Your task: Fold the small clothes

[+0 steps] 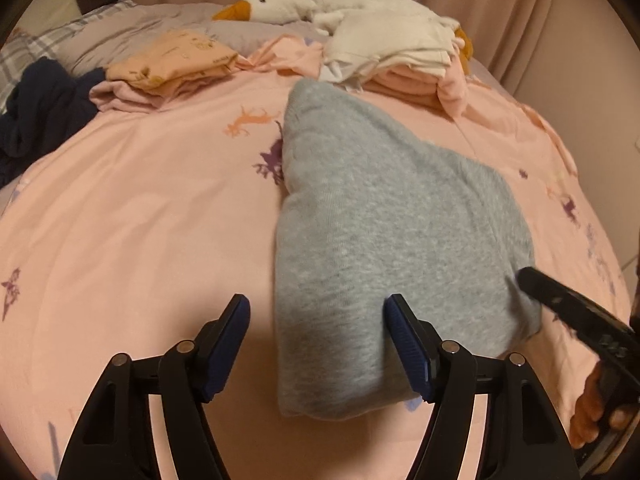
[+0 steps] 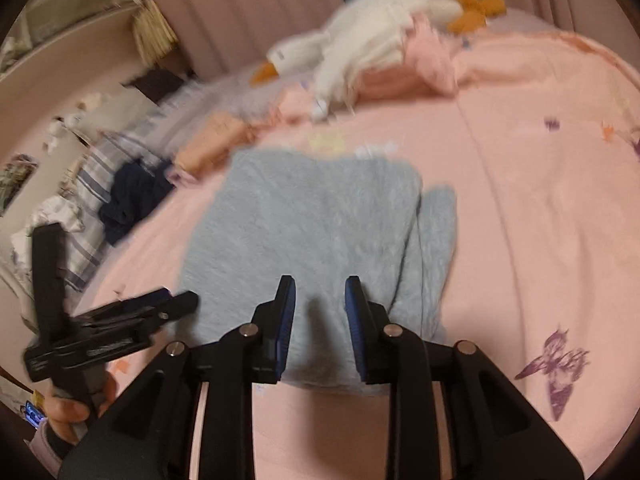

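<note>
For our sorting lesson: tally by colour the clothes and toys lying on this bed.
Grey garment: 1
Navy garment: 1
Orange folded garment: 1
White goose toy: 1
The pink and white pile under the goose is too tangled to count.
Total counted: 4

Our grippers (image 1: 316, 344) are black frames with silver rivets behind ribbed blue pads (image 2: 362, 328); our sleeve (image 2: 42, 442) is pale lilac.

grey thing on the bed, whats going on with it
A person with a gripper in each hand is folding small clothes on a pink bedspread. The grey garment lies folded flat. The left gripper hovers open at its near edge; the right gripper has narrow, empty jaws above it. Other clothes and a plush goose sit beyond.
</note>
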The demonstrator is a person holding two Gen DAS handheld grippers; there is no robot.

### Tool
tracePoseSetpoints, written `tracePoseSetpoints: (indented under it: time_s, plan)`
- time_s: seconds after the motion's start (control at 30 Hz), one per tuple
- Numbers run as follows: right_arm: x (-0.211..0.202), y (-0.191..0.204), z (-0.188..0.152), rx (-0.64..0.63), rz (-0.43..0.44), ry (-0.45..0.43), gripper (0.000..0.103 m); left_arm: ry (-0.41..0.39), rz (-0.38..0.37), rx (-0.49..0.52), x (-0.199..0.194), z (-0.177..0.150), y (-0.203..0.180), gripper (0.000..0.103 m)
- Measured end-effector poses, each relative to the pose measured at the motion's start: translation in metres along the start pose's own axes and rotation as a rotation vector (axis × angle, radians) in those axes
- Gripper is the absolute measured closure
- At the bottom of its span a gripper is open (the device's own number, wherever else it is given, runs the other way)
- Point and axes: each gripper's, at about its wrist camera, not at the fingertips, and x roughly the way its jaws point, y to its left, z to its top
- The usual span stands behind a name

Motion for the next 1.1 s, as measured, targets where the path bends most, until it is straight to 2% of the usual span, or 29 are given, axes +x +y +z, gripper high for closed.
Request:
tracePoseSetpoints:
  time_s: [0.1, 0.2, 0.27, 0.37, 0.4, 0.43, 0.5, 0.6, 0.67, 0.8, 0.87, 0.93, 1.1]
  plan:
    - [0.020, -0.007, -0.006, 0.014, -0.051, 0.059, 0.083, 0.012, 0.002, 0.011, 0.006, -0.004, -0.003, 0.033]
    - [0.014, -0.009, -0.005, 0.027, -0.038, 0.045, 0.083, 0.009, -0.002, 0.009, -0.001, -0.005, -0.002, 0.033]
    - [0.002, -0.004, -0.005, 0.009, -0.012, 0.019, 0.078, -0.002, 0.005, 0.028, -0.009, -0.007, -0.005, 0.033]
    - [-0.009, 0.002, -0.009, -0.022, 0.000, 0.002, 0.078, 0.016, 0.012, 0.040, -0.004, -0.012, -0.007, 0.033]
    - [-0.008, 0.002, -0.012, -0.026, -0.008, 0.011, 0.079, 0.033, 0.011, 0.030, -0.001, -0.014, -0.007, 0.033]
    - [-0.003, 0.000, -0.014, -0.027, -0.030, 0.034, 0.084, 0.042, 0.006, 0.019, -0.001, -0.015, -0.007, 0.033]
    - [0.003, -0.002, -0.018, -0.008, -0.051, 0.071, 0.084, 0.031, 0.007, 0.019, -0.011, -0.018, -0.010, 0.033]
    - [-0.018, 0.012, -0.019, -0.044, -0.054, 0.037, 0.072, -0.016, 0.060, 0.055, -0.039, -0.022, -0.021, 0.033]
    - [-0.034, 0.021, -0.021, -0.062, -0.066, 0.029, 0.042, -0.024, 0.063, 0.057, -0.053, -0.023, -0.024, 0.033]
    - [-0.065, 0.037, -0.026, -0.096, -0.105, 0.003, 0.030, -0.008, 0.042, 0.045, -0.082, -0.026, -0.030, 0.031]
    - [-0.082, 0.044, -0.029, -0.105, -0.110, -0.010, 0.013, -0.024, 0.081, 0.044, -0.099, -0.030, -0.034, 0.023]
    - [-0.096, 0.048, -0.030, -0.108, -0.105, -0.028, 0.002, -0.048, 0.107, 0.042, -0.113, -0.034, -0.036, 0.021]
    - [-0.128, 0.062, -0.035, -0.140, -0.131, -0.071, 0.000, -0.065, 0.117, 0.030, -0.144, -0.044, -0.037, 0.018]
